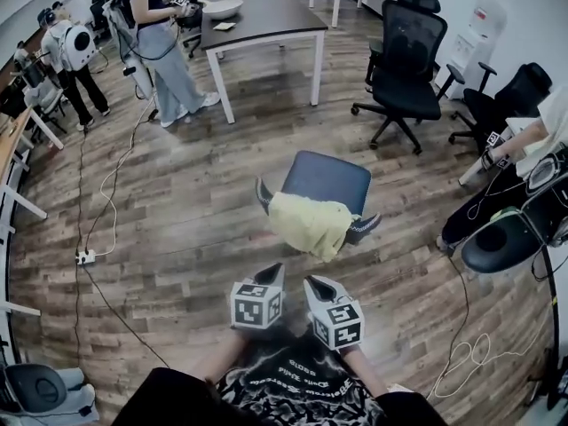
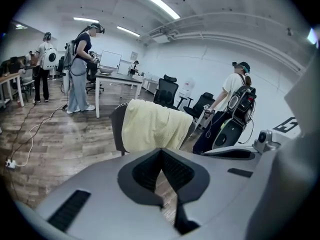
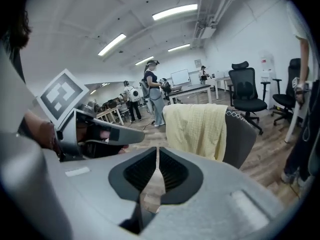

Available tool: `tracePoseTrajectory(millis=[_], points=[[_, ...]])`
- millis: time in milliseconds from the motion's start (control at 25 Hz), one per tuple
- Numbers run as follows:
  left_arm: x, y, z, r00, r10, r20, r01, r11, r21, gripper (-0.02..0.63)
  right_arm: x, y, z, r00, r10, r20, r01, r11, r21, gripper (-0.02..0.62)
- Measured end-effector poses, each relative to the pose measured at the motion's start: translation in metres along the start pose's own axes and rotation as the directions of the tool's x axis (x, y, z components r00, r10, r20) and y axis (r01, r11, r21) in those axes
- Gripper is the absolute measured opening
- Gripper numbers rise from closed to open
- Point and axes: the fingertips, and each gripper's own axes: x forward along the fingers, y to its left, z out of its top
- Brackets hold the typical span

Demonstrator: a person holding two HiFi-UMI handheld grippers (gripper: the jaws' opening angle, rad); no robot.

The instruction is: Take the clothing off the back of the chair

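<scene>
A pale yellow garment (image 1: 311,224) hangs over the back of a dark chair (image 1: 327,179) with a blue seat, in the middle of the wooden floor. My left gripper (image 1: 272,272) and right gripper (image 1: 314,282) are side by side just short of it, both shut and empty. In the left gripper view the garment (image 2: 152,126) drapes the chair back (image 2: 118,129) beyond the shut left gripper (image 2: 161,152). In the right gripper view the garment (image 3: 197,129) covers the left part of the chair back (image 3: 241,136), ahead of the shut right gripper (image 3: 157,149).
A black office chair (image 1: 406,69) and a white-legged table (image 1: 262,20) stand further off. A person (image 1: 160,43) is by the table, another person (image 1: 497,189) at the right. A cable and power strip (image 1: 85,256) lie on the floor at the left.
</scene>
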Motion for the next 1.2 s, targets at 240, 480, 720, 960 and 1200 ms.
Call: tracePoseTrajectory(millis=[240,480,720,960,1200], points=[[0.023,0.017,0.020,0.997,-0.075,-0.029,0.077,0.996,0.044,0.009,0.032,-0.017,0.005,0.992,-0.114,-0.061,0.116,0.993,0.020,0.059],[0.041,0.033,0.029,0.988,-0.140,-0.067,0.145,0.987,0.068,0.009,0.041,-0.036,0.013,0.964,-0.261,-0.049,0.265,0.953,0.149,0.120],[0.055,0.044,0.038,0.984,-0.159,-0.086,0.166,0.983,0.083,0.134,0.050,-0.044,0.023,0.941,-0.337,-0.045,0.338,0.917,0.211,0.243],[0.066,0.047,0.049,0.988,-0.130,-0.086,0.138,0.987,0.087,0.227,0.058,-0.070,0.026,0.898,-0.438,-0.035,0.430,0.860,0.275,0.321],[0.090,0.063,0.053,0.992,-0.041,-0.119,0.048,0.997,0.055,0.272,0.073,-0.103,0.022,0.881,-0.465,-0.089,0.465,0.815,0.345,0.416]])
